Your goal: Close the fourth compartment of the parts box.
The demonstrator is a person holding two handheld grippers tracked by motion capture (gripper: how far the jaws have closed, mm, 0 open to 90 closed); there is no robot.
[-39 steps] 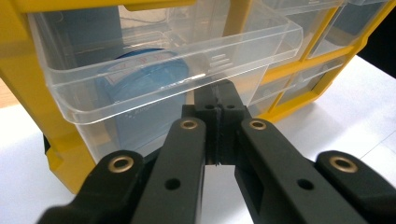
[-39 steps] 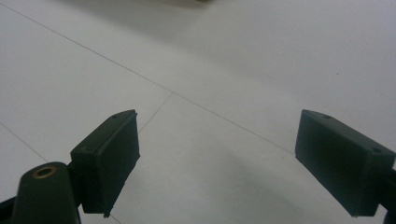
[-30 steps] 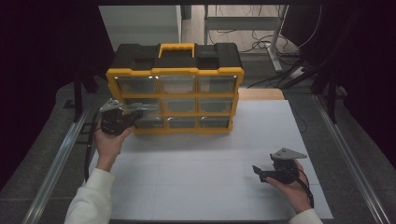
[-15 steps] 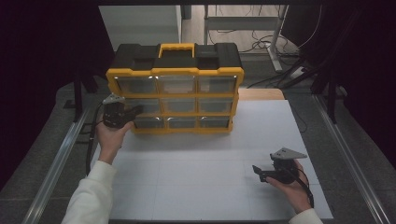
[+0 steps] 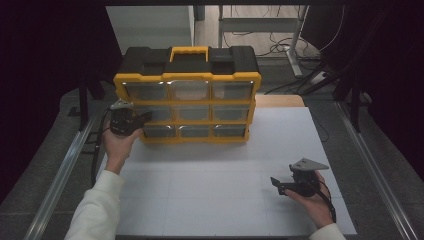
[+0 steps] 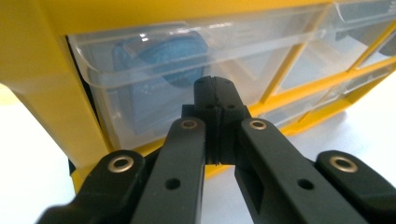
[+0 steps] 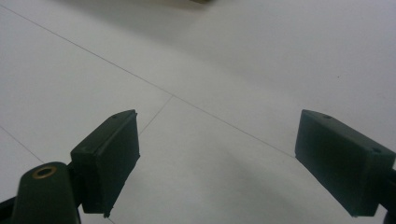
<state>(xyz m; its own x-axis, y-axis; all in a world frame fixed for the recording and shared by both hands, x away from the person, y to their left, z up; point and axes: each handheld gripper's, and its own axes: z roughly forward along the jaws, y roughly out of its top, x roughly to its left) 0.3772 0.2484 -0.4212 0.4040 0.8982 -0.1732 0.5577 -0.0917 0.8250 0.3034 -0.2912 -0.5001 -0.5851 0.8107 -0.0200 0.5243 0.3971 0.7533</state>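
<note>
Organizer (image 5: pixel 187 95): yellow and black, with clear drawers, it stands at the far side of the white table (image 5: pixel 220 200), handle on top. Your left gripper (image 5: pixel 146 118) is at the organizer's left end, jaws pressed together with nothing between them, the tip right at the front of a left-column drawer (image 6: pixel 159 74) with something blue inside. Your right gripper (image 5: pixel 276 184) rests well apart from the organizer, near its right-front side, jaws spread wide over bare table.
</note>
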